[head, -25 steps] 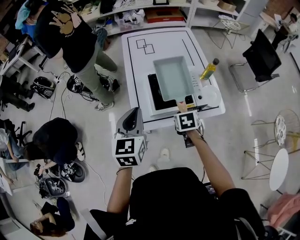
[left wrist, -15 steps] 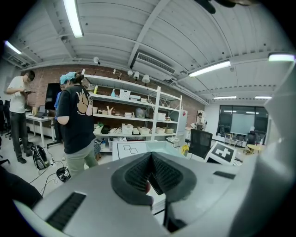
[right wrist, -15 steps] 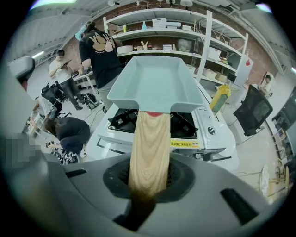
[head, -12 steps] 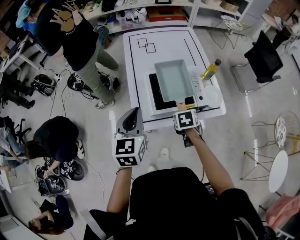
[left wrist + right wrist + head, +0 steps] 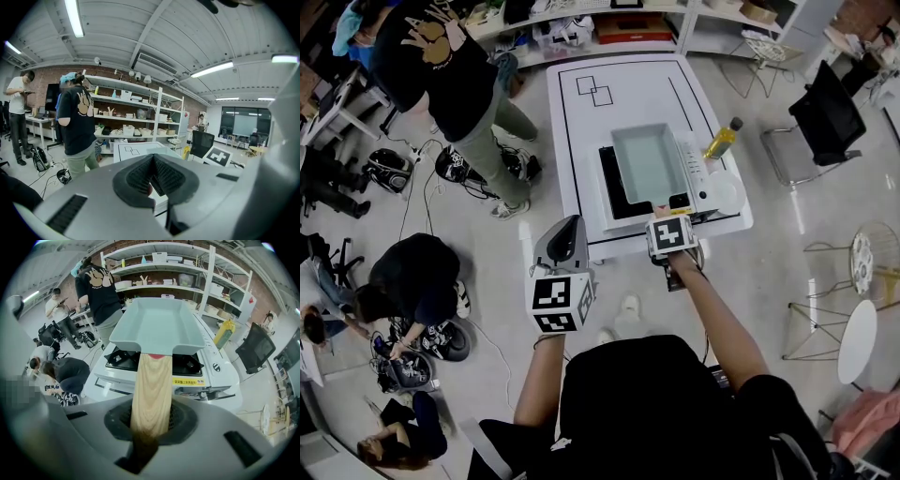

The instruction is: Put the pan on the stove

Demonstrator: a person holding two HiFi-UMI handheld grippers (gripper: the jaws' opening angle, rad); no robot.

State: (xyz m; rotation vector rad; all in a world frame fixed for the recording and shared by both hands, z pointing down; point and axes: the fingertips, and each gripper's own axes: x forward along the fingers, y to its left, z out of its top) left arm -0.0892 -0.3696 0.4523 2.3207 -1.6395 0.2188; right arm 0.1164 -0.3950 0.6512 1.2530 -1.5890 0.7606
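The left gripper point(image 5: 570, 223) is nearest, held over the floor in front of the worktop point(image 5: 628, 94). Its jaws are pressed together at the tips and nothing is between them point(image 5: 153, 157). A little farther and to the right, the right gripper point(image 5: 664, 217) points steeply down at the near edge of the worktop. It grasps the wooden handle point(image 5: 151, 385) of the pan point(image 5: 649, 164); its jaws have just been opening a little, but the handle fills the space between them point(image 5: 151, 416). The pale rectangular pan lies over the black burner part of the stove point(image 5: 614, 195), with its handle reaching toward the near side. I cannot tell if its bottom already rests on the burner. Just right of the stove stands a bottle point(image 5: 720, 141) with yellow liquid. Beyond the stove, the far part of the worktop shows two drawn squares. At the far left, a person in a black shirt point(image 5: 441, 66) stands on the floor, and shelves point(image 5: 609, 28) run along the far side.
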